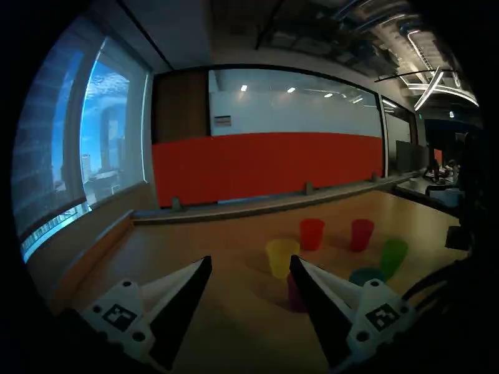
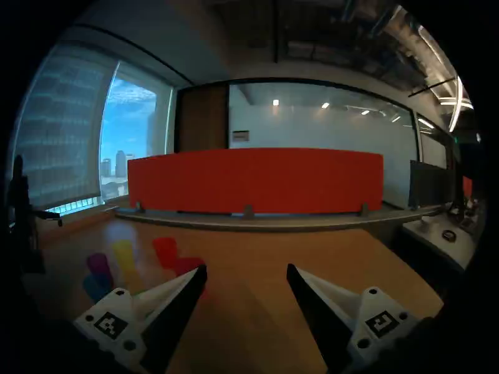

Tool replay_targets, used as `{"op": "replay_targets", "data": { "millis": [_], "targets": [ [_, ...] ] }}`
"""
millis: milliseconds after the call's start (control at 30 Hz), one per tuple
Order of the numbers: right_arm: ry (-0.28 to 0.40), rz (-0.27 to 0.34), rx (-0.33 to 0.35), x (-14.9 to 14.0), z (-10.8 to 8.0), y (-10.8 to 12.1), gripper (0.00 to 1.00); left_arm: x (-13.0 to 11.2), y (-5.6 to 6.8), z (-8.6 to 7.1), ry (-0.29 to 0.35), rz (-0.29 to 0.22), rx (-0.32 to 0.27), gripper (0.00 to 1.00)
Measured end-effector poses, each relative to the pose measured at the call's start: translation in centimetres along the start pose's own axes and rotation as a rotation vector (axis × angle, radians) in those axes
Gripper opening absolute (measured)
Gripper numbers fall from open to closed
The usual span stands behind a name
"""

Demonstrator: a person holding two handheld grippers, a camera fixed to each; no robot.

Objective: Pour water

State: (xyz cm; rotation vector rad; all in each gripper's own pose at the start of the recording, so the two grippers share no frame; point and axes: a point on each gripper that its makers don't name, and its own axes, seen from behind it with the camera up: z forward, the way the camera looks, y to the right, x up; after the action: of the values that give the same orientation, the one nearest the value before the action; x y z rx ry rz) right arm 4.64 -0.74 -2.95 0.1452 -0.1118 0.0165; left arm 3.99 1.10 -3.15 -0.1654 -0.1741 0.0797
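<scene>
Apart, empty: left tool [image 1: 249, 259], right tool [image 2: 246, 267]; left gripper view adds seemingly green cup [image 1: 393, 257].

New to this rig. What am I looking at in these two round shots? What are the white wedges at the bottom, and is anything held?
There is no robot here. A person holds a two-finger gripper in each hand, and a fisheye camera rides on each one, looking out along its fingers. The white-and-black wedges are those fingers. The left gripper view looks past the left gripper, the right gripper view past the right gripper. Both are open, with nothing between the fingers.

Ahead is a wooden table with a cluster of plastic cups: yellow cup, orange cup, red cup, green cup, blue cup, and a purple cup partly behind a finger. The right gripper view shows the cluster low on its left. Behind the table stands an orange divider panel, with a window on the left.
</scene>
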Motion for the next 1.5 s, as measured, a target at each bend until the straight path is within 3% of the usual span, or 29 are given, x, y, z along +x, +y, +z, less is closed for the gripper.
{"op": "replay_targets", "data": {
  "millis": [267,567,800,1067,1267,1500],
  "targets": [
    [0.097,-0.001,-0.121,1.4,-0.2,1.6,0.99,2.0,-0.9,0.0,0.107,-0.047,0.09,0.93],
    [0.118,0.007,-0.153,1.4,0.4,1.4,0.99,1.8,-1.8,0.3,0.14,-0.066,0.143,0.93],
    [0.148,0.04,-0.172,2.0,0.3,2.1,0.99,1.5,-1.6,0.4,0.155,-0.039,0.165,0.93],
    [0.133,0.062,-0.179,1.8,0.4,2.4,0.99,-0.3,-1.9,0.5,0.171,-0.046,0.231,0.93],
    [0.119,0.018,-0.197,1.9,0.2,2.9,0.99,-1.2,-3.1,0.3,0.193,-0.059,0.285,0.93],
    [0.107,-0.016,-0.216,2.5,0.1,2.6,0.99,-1.9,-2.8,0.9,0.211,-0.094,0.271,0.93]
  ]
}}
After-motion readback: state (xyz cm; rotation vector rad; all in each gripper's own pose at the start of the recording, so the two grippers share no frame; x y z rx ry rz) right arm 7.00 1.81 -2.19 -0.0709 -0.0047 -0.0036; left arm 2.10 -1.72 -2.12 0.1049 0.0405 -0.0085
